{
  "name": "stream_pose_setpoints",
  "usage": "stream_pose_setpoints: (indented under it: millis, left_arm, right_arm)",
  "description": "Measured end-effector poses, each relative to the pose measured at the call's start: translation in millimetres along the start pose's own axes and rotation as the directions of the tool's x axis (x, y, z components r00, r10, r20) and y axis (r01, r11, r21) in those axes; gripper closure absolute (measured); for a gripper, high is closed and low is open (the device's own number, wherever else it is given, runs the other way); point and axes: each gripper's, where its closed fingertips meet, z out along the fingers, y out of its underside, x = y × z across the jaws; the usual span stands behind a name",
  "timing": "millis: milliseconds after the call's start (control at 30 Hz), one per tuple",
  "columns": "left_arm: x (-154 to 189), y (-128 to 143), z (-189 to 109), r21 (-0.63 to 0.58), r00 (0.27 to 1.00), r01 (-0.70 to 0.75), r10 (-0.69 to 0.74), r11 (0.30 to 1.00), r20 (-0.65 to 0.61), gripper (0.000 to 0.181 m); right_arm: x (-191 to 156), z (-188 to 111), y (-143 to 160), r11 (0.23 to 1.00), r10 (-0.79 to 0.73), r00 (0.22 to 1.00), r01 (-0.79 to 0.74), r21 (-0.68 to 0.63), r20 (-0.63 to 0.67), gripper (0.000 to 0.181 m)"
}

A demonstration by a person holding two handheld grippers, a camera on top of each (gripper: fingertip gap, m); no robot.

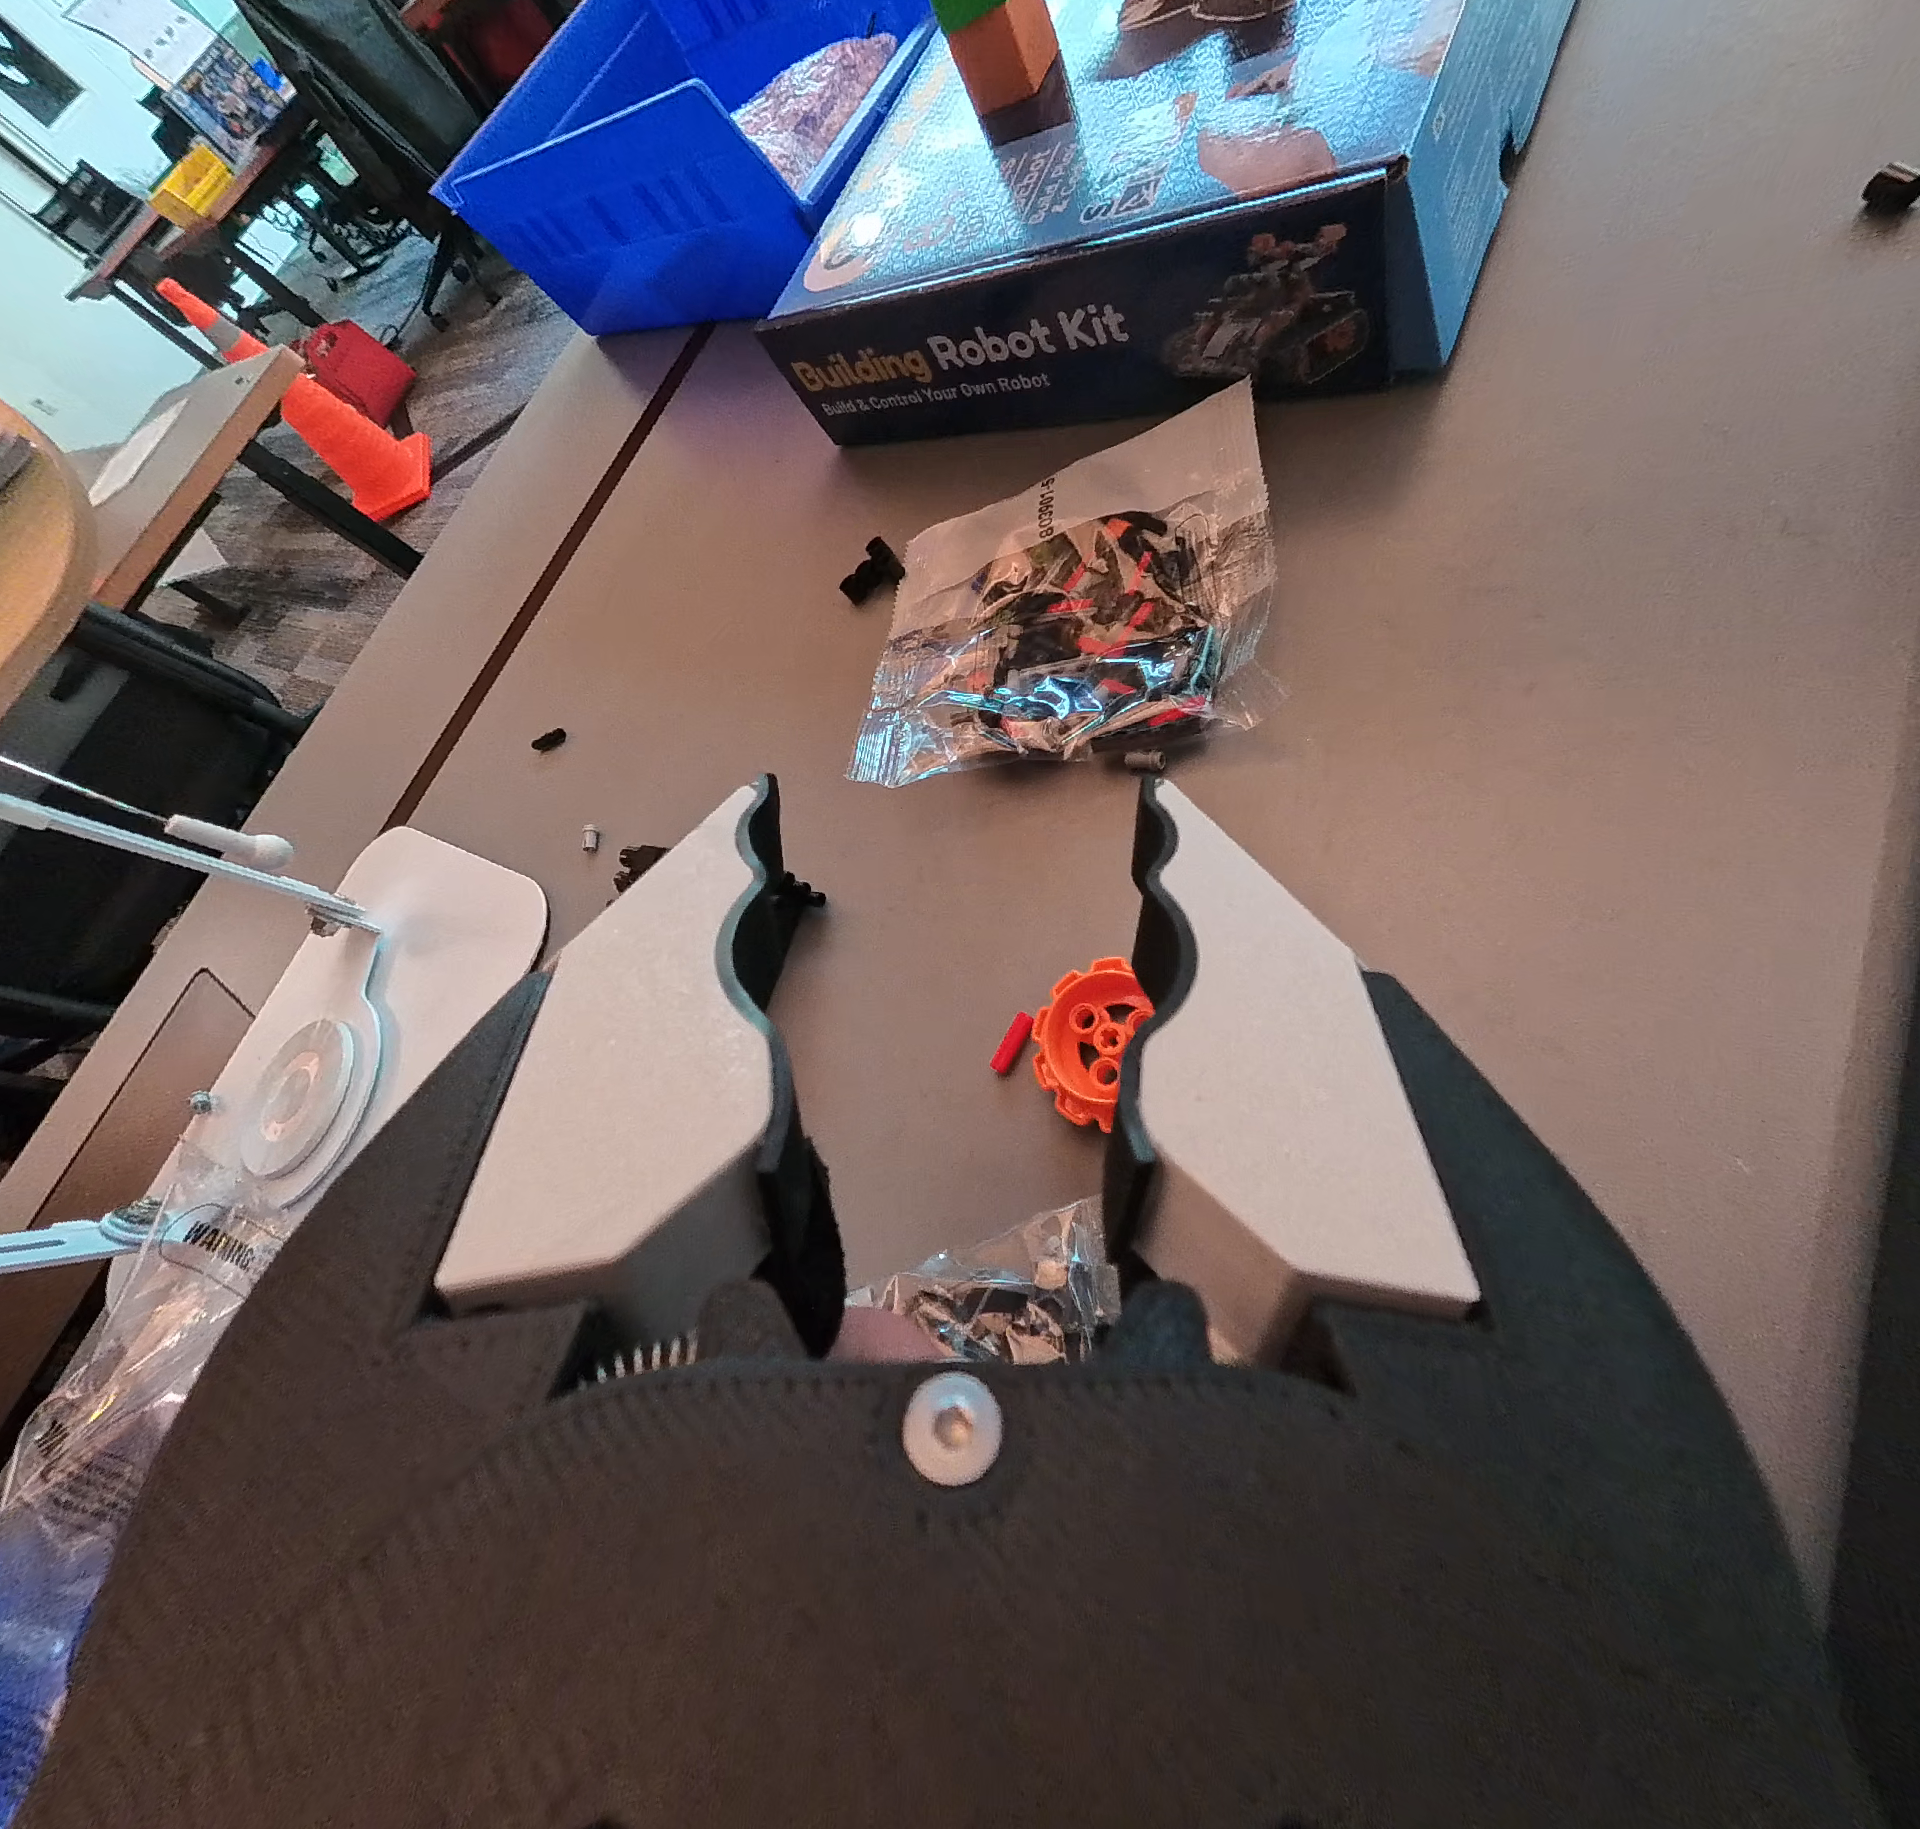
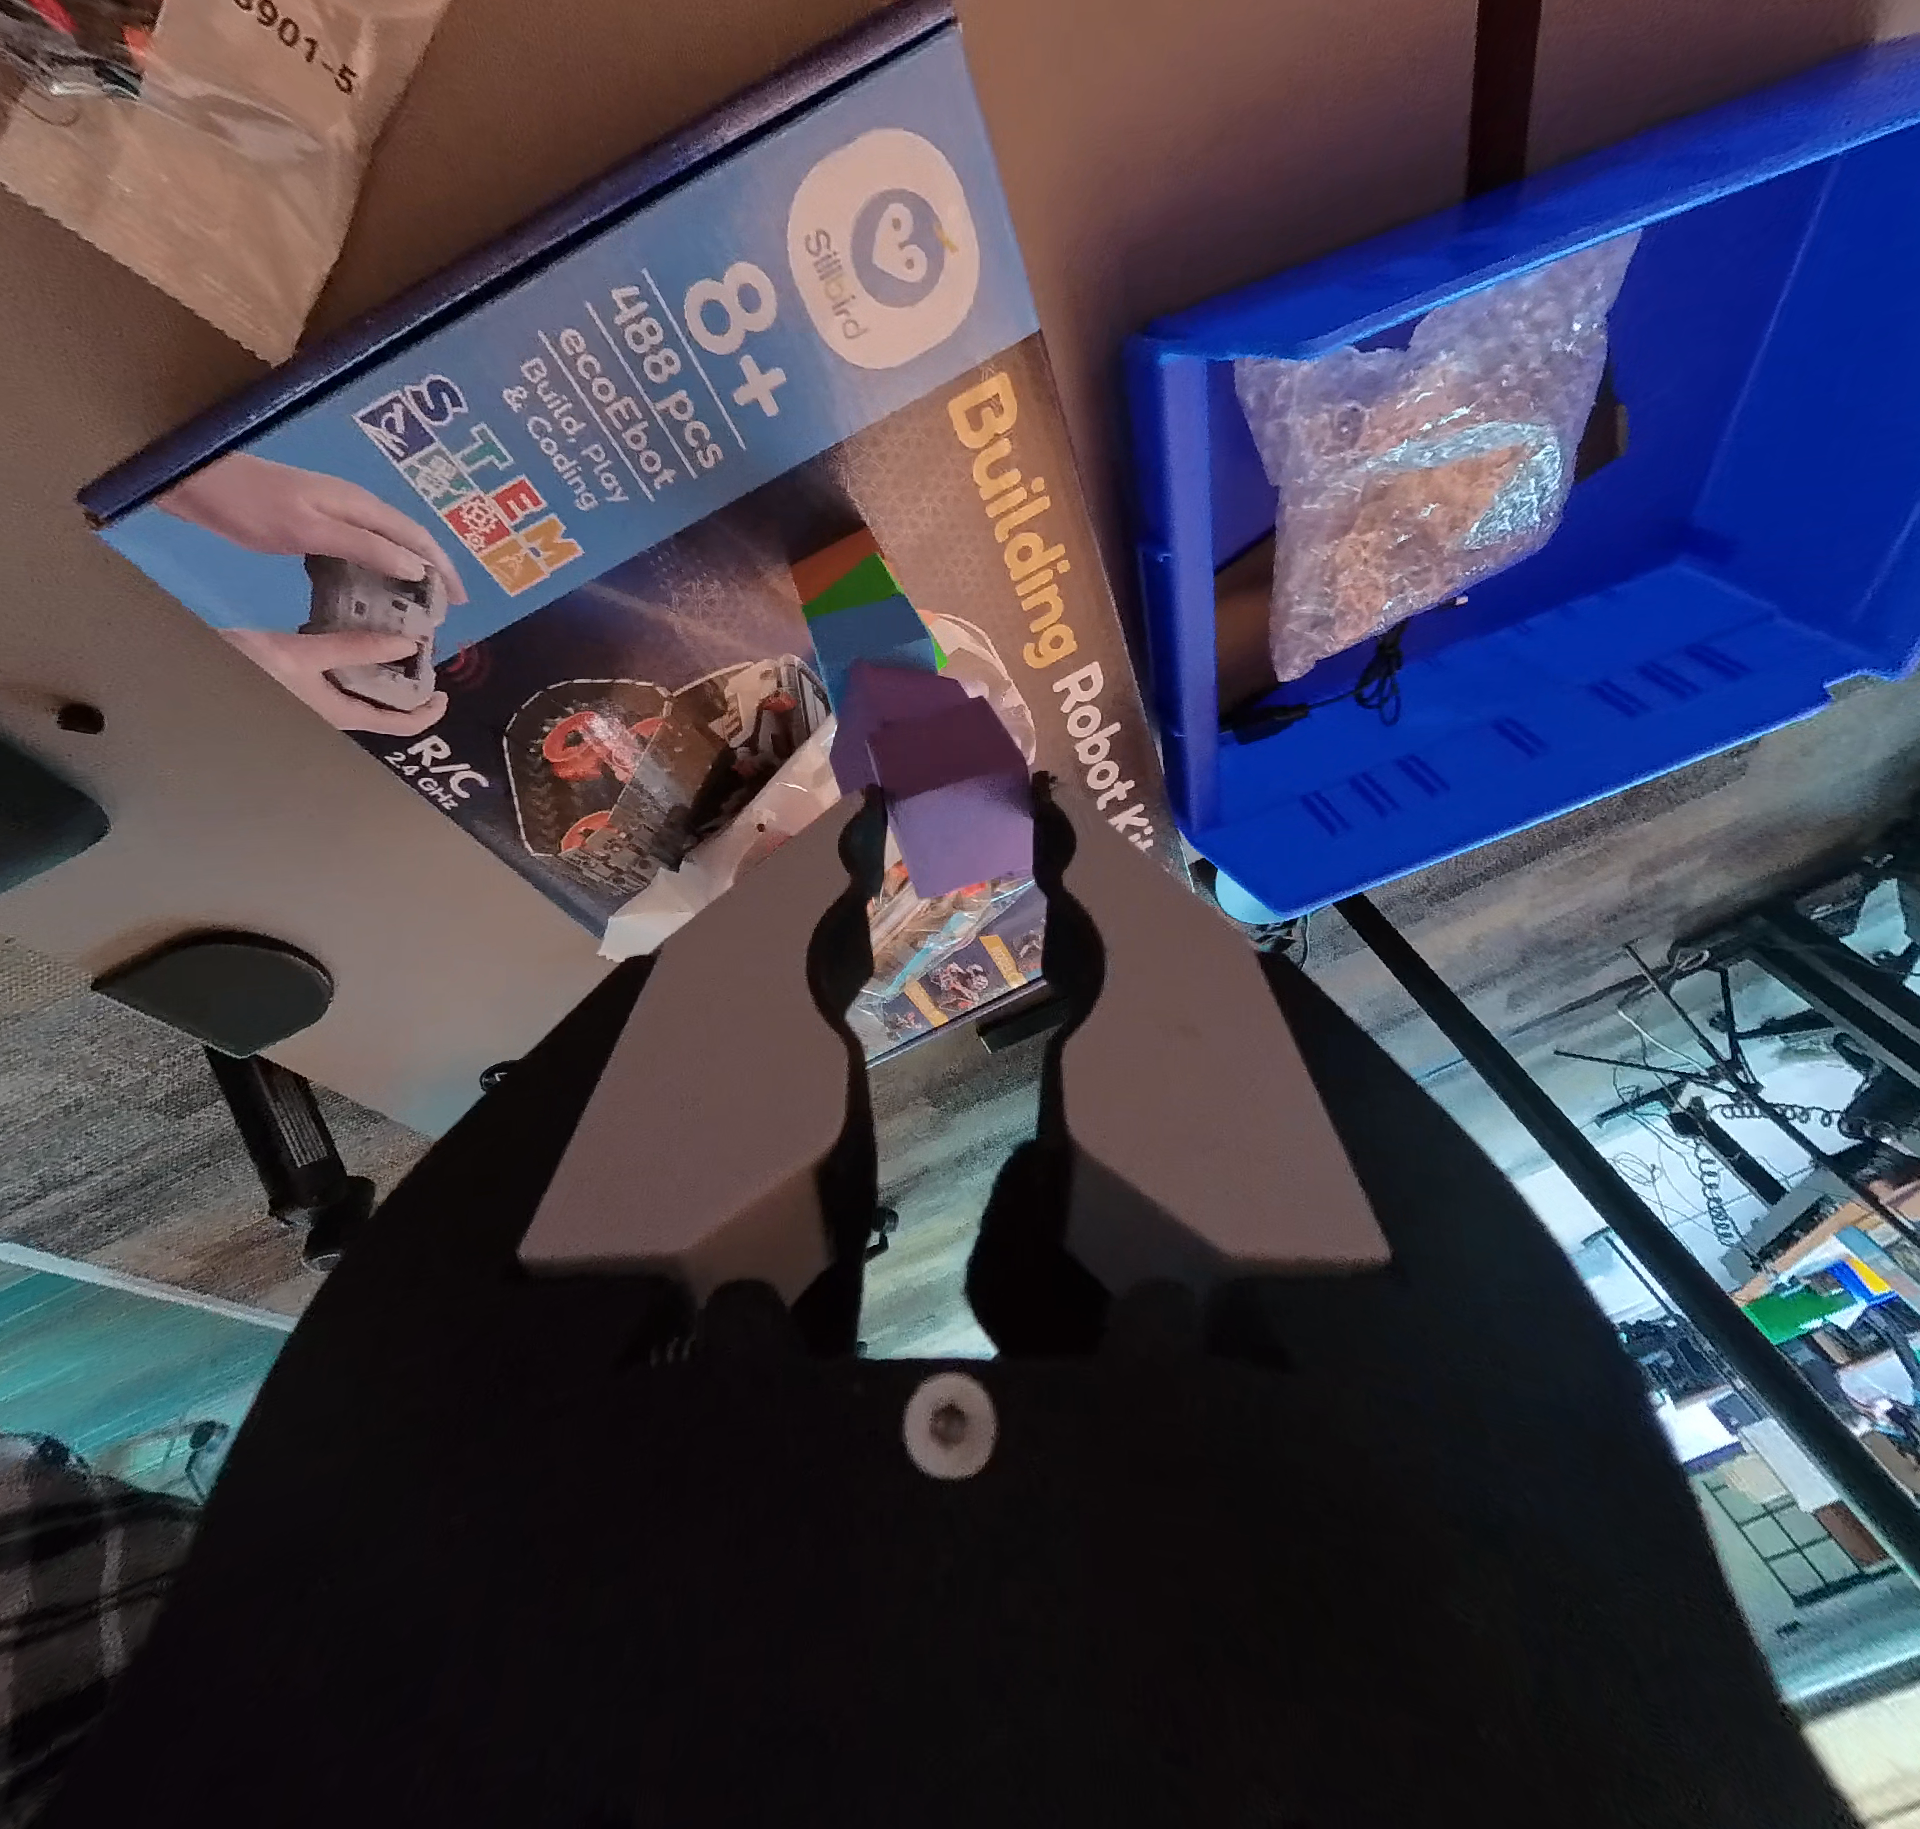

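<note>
Right hand-held gripper is clamped on a purple block at the top of a coloured block stack standing on the kit box; it looks like a placing or lifting step, which one I can't tell. Left hand-held gripper hovers spread and empty over the table, orange gear just beside its right finger, parts bag ahead. Brown table, blue bin beside the box, cluttered workshop with an orange cone on the floor.
</note>
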Motion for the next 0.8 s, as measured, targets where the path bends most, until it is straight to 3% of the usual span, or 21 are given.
stream_pose_setpoints:
  millis: [300, 433, 633, 800]
  left_arm:
    - [-1.0, 0.5, -4.1, -0.002, 1.000, -0.002, 0.002, 1.000, 0.002, 0.115]
    - [-0.7, 1.1, -5.5, -0.005, 1.000, -0.006, 0.006, 1.000, 0.001, 0.115]
    - [-4.7, -0.1, -10.5, 0.003, 1.000, 0.003, -0.003, 1.000, 0.010, 0.115]
    - [-1.0, -2.2, -10.7, 0.005, 1.000, -0.006, 0.006, 1.000, 0.000, 0.115]
  right_arm:
    - [-4.2, 0.3, 3.6, 1.000, -0.002, 1.000, 0.002, 0.005, 0.006, 0.151]
    - [-2.2, 1.8, 6.1, 1.000, 0.018, 1.000, -0.018, 0.007, -0.012, 0.130]
    - [1.3, -27.7, 33.7, 0.962, 0.199, 0.978, -0.181, 0.202, -0.070, 0.129]
    - [-28.9, 18.9, 72.2, 0.925, 0.323, 0.944, -0.329, 0.189, 0.062, 0.131]
